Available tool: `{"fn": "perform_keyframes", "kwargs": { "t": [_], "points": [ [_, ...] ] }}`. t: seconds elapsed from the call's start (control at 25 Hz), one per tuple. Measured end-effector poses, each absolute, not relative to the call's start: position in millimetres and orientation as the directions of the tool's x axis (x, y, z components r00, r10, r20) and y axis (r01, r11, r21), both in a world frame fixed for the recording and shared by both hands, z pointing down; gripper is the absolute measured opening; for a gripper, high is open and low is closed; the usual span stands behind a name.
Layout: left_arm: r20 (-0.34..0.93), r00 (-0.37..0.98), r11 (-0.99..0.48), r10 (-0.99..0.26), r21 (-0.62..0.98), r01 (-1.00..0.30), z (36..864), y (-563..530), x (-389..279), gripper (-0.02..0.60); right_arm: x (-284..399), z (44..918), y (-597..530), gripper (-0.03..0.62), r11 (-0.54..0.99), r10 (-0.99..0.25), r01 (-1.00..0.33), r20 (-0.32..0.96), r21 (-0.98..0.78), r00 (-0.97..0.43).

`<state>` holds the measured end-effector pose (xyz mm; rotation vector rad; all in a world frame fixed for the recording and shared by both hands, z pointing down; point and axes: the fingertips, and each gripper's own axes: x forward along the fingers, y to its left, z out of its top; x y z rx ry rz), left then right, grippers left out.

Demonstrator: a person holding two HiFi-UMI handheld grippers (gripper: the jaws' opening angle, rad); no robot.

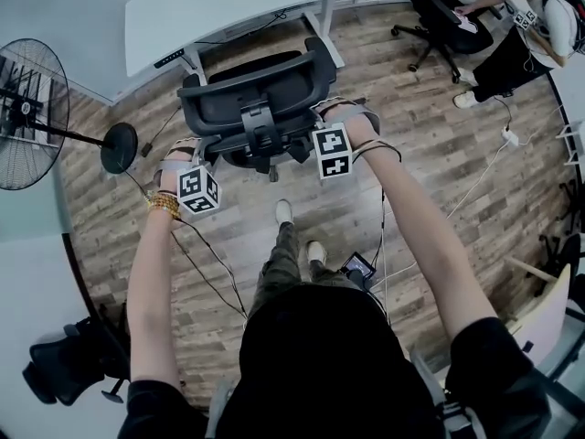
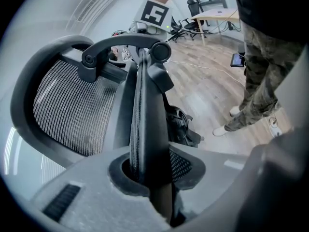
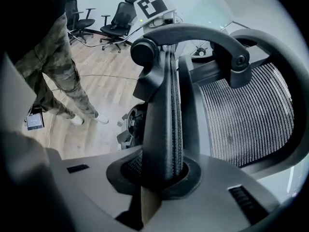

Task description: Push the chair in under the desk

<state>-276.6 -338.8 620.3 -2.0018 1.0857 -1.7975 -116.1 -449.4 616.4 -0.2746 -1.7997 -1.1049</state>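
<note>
We see a standing fan [image 1: 27,112] at the left, a small lit screen [image 1: 357,267] lying on the wooden floor [image 1: 430,163], and a person [image 1: 530,35] far right.

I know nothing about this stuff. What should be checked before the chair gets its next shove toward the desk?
1. Left hand-held gripper grips the chair by its back edge: ok.
2. Right hand-held gripper grips the opposite back edge: ok.
3. Chair faces the desk: ok.
4. Fan base stands apart, left of the chair: ok.
5. Chair fits between the desk legs: cannot tell.
6. Chair fully under the desk: not ok, not yet.
</note>
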Motion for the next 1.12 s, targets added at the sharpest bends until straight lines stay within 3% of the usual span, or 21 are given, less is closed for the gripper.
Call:
{"fn": "perform_keyframes", "kwargs": {
  "t": [1.12],
  "points": [
    [0.73, -0.024, -0.682, -0.683, -0.65, -0.336, 622.0, -429.2, -365.6, 0.084, -203.1, 620.8, -537.5, 0.057, 0.591, -0.284, 0.595, 0.831, 0.545, -0.478]
  ]
}}
